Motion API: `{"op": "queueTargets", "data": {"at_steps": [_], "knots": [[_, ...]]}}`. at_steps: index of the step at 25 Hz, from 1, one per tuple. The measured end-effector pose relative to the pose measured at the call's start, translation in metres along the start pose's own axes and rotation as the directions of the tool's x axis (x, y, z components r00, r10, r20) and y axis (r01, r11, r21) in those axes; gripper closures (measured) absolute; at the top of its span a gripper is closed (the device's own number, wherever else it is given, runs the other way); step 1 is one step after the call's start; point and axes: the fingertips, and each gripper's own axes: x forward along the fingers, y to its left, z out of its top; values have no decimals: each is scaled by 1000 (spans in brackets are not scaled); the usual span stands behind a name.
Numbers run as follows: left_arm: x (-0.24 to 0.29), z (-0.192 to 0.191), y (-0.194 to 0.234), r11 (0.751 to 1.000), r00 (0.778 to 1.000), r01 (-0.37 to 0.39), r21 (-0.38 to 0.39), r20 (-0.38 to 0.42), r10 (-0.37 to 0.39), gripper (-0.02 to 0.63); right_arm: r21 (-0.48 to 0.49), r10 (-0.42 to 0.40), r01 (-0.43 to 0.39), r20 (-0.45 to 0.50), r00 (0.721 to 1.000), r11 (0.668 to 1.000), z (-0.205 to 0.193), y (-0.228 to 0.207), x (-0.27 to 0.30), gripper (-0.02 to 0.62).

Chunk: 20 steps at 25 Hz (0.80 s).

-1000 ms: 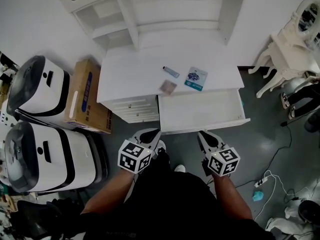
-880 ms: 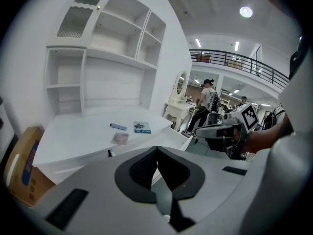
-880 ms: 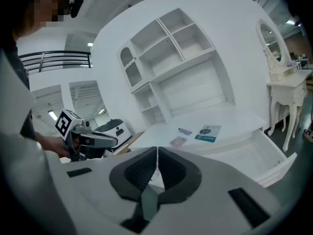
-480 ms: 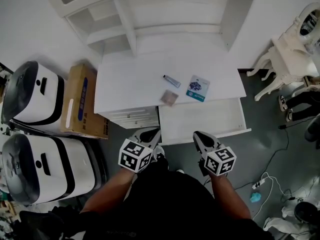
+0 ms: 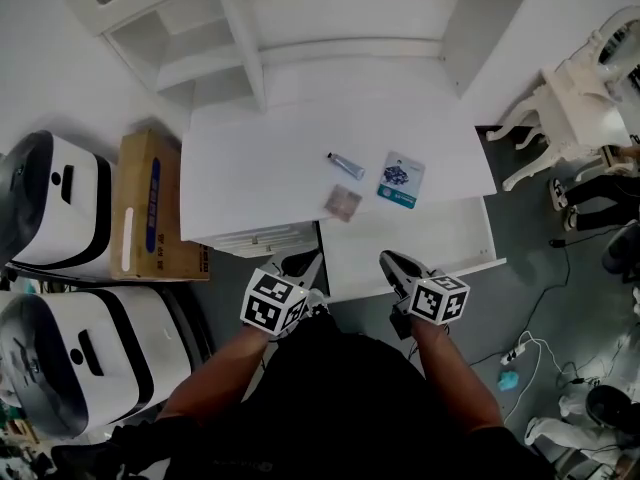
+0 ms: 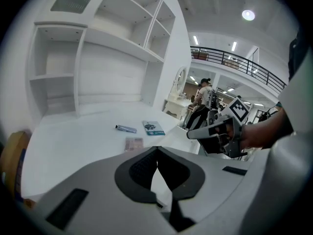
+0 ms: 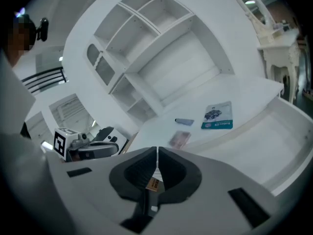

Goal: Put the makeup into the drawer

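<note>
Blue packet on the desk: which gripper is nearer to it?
Right. In head view the right gripper is straight below the packet; the left gripper, farther down-left.

The drawer point(image 5: 440, 233) stands open, reachable from above. On the bench point(image 5: 240, 178) only a tube point(image 5: 345, 165), a packet point(image 5: 401, 181) and a flat palette point(image 5: 343, 203) lie near its front right; its left part is bare. Shelves point(image 5: 300, 48) wall the back.
</note>
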Motion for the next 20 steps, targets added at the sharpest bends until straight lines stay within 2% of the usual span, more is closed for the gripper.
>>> {"op": "queueTargets", "data": {"at_steps": [3, 8, 18, 20], "knots": [[10, -5, 12, 1000, 1000, 21, 8, -21, -21, 595, 105, 2, -1, -18, 1000, 994, -6, -8, 24, 566], [21, -14, 32, 999, 998, 40, 14, -42, -39, 595, 222, -7, 11, -19, 1000, 975, -13, -23, 59, 566], [16, -31, 51, 1000, 998, -3, -25, -55, 1, 595, 378, 20, -4, -37, 999, 926, -22, -56, 124, 563], [13, -33, 50, 999, 998, -21, -39, -55, 19, 595, 414, 29, -16, -27, 999, 910, -20, -63, 132, 539]]}}
